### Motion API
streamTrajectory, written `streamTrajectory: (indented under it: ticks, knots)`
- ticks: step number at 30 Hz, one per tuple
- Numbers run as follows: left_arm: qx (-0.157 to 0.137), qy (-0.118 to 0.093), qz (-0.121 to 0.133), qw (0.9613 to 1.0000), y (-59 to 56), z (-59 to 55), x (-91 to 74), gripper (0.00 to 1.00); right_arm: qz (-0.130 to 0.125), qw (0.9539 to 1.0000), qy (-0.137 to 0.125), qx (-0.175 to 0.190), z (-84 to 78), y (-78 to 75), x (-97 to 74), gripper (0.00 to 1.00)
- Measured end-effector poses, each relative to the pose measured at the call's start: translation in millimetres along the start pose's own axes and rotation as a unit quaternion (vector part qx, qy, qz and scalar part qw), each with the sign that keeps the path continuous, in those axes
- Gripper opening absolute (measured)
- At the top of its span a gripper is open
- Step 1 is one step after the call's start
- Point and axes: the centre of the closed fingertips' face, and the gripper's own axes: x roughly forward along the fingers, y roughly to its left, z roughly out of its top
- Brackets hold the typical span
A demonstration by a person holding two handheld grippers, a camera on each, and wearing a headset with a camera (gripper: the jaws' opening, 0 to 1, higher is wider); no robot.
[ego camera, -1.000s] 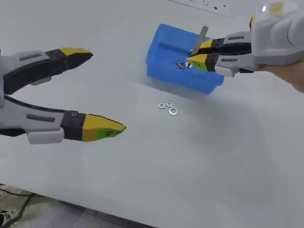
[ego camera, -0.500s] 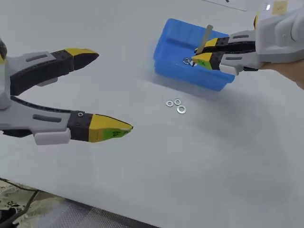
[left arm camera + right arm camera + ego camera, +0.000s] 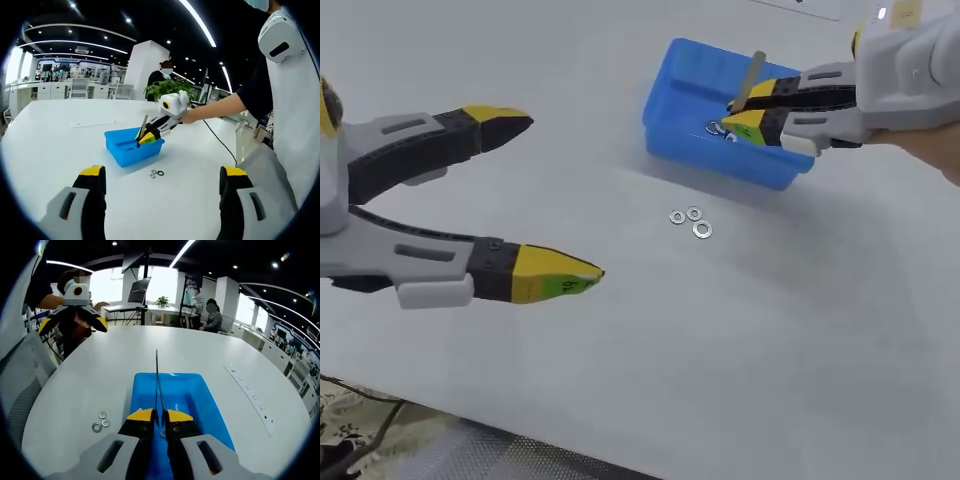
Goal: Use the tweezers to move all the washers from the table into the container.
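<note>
Head view: the left gripper (image 3: 560,197), grey plastic with black jaws and yellow tips, hangs over the smooth white table (image 3: 770,330) near its near edge. Its two jaws are spread wide with nothing between them. The right gripper (image 3: 736,114) reaches over the blue rectangular plastic container (image 3: 720,165), which sits further in from that edge. Its jaws are pinched narrow on the thin grey metal tweezers (image 3: 752,72), whose flat strip sticks up out of them. Three small silver ring washers (image 3: 692,221) lie in a tight cluster on the table, just off the container's near long wall. Silvery washers in the container (image 3: 713,128) glint beside the right gripper's tips; I cannot count them.

Left gripper view: its own two yellow-tipped jaws stand far apart. Between them sit the three washers (image 3: 156,173), in front of the blue container (image 3: 131,150), with the right gripper held above it.

Right gripper view: its jaws grip the tweezers (image 3: 157,375), a thin line over the container's open interior. The three washers (image 3: 101,422) lie to the left on the table.
</note>
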Motion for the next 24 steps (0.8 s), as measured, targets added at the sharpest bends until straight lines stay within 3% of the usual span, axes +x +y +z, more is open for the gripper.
streamTrajectory:
  ticks: [5,10,17,24]
  knots:
    - [0.004,-0.002,-0.003,1.0000,-0.6,3.4,2.5,1.00,-0.003,1.0000,0.002,-0.005,4.4,2.3,-4.4,0.08]
    - [0.025,-0.007,-0.008,0.9996,6.2,15.4,13.4,1.00,-0.008,0.9999,0.002,-0.010,10.0,3.4,-9.5,0.08]
    - [0.057,-0.021,-0.015,0.9980,22.2,40.5,43.6,0.99,-0.010,0.9999,0.001,-0.010,14.0,5.7,-13.5,0.07]
    - [0.091,-0.019,-0.039,0.9949,22.8,57.9,75.6,0.94,-0.009,0.9999,-0.006,-0.012,24.4,10.4,-17.1,0.07]
